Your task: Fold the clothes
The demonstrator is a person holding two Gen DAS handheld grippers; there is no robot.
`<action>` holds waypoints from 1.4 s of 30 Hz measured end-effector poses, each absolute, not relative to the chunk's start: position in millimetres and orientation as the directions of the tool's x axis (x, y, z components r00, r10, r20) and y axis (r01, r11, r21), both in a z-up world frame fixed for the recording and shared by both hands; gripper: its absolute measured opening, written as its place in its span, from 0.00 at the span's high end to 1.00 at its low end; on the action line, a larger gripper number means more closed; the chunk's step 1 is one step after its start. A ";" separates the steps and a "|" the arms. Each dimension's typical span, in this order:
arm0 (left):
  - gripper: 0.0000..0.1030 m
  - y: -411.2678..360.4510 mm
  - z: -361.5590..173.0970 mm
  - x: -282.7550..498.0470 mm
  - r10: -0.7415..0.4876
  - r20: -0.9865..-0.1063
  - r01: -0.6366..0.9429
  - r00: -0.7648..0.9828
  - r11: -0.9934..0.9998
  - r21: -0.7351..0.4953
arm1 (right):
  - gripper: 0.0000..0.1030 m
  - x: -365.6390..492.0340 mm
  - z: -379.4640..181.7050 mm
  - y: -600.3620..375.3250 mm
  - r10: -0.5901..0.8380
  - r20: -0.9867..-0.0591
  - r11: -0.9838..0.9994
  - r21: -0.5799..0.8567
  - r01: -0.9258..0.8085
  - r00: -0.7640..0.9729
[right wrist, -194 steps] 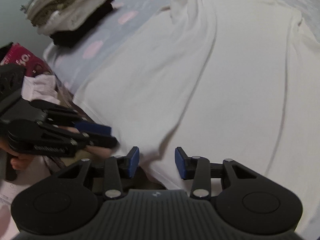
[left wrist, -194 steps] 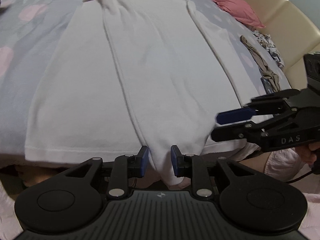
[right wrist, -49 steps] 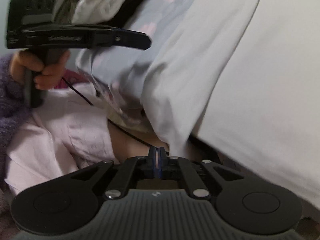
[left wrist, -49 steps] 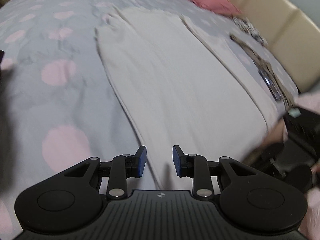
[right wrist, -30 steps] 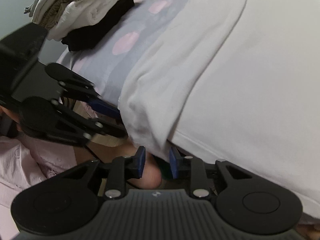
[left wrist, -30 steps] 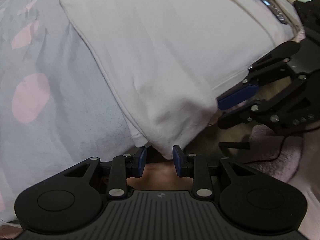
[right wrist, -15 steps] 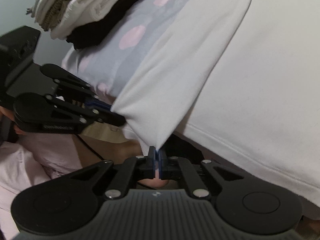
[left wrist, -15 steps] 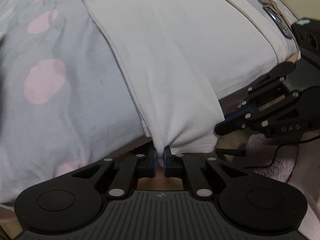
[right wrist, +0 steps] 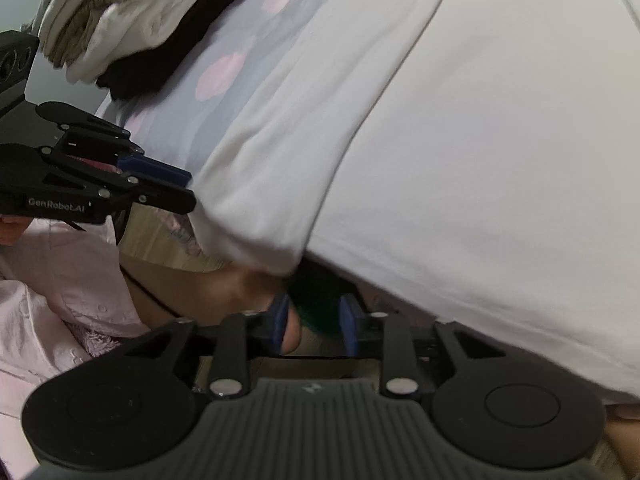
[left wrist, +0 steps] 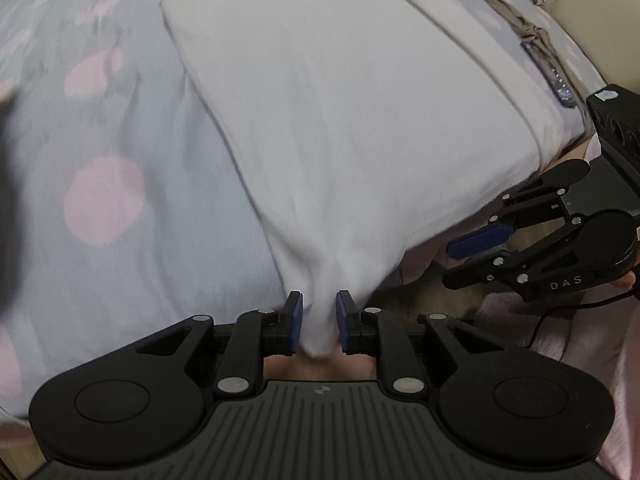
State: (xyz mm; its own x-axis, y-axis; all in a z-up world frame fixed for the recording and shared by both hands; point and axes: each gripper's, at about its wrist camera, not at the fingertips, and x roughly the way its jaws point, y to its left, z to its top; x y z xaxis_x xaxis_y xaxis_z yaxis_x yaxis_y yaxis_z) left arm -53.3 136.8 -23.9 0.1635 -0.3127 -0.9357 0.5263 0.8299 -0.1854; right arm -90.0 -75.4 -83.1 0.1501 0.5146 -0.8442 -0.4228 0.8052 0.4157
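Observation:
A white garment (left wrist: 360,120) lies folded lengthwise on the bed, its near end hanging over the bed's edge. My left gripper (left wrist: 319,320) is open, with the garment's near corner hanging between its blue pads. In the right wrist view the same white garment (right wrist: 480,160) fills the upper right, its folded corner drooping just above my right gripper (right wrist: 314,322), which is open and holds nothing. Each gripper shows in the other's view: the right gripper (left wrist: 452,256) to the right of the corner, the left gripper (right wrist: 190,190) at the left edge.
The bed cover (left wrist: 120,160) is grey with pink dots. A stack of folded clothes (right wrist: 120,20) sits at the bed's far left corner. A brownish garment (left wrist: 520,28) lies beside the beige headboard (left wrist: 592,0). A person's pink clothing (right wrist: 60,280) is below the bed's edge.
Both grippers were shut on the garment's near corners half a second ago. Both have opened. The corner has dropped from the right gripper and hangs loose between the left gripper's pads.

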 end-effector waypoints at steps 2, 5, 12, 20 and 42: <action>0.83 132.2 -16.7 -41.9 -0.319 -0.932 0.535 0.172 0.825 -0.183 | 0.68 -88.3 -72.2 -86.9 0.503 -0.848 0.811 0.396 -0.432 0.166; 0.77 130.6 -3.4 -28.9 -0.343 -0.921 0.552 0.188 0.812 -0.190 | 0.68 -86.3 -55.3 -106.5 0.469 -0.863 0.814 0.342 -0.469 0.185; 0.76 84.9 1.8 14.5 -0.358 -0.911 0.619 0.207 0.769 -0.161 | 0.68 -73.7 -36.2 -168.3 0.374 -0.898 0.843 0.225 -0.489 0.233; 0.76 7.3 -2.9 68.7 -0.362 -0.909 0.662 0.205 0.735 -0.144 | 0.67 -33.8 -18.7 -250.3 0.308 -0.886 0.902 0.156 -0.403 0.346; 0.74 -130.3 -52.8 297.4 -0.546 -0.780 0.571 0.305 0.761 -0.310 | 0.61 215.2 -35.0 -328.6 0.253 -0.767 0.955 0.100 -0.280 0.590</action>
State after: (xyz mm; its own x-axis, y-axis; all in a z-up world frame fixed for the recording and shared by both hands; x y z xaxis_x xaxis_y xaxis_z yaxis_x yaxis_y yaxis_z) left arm 297.4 -130.3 -52.8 0.3048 -0.5462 -0.7802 0.5707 0.7606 -0.3095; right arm 215.2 -328.6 -35.0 0.5903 0.2530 -0.7665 -0.2796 0.9549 0.0999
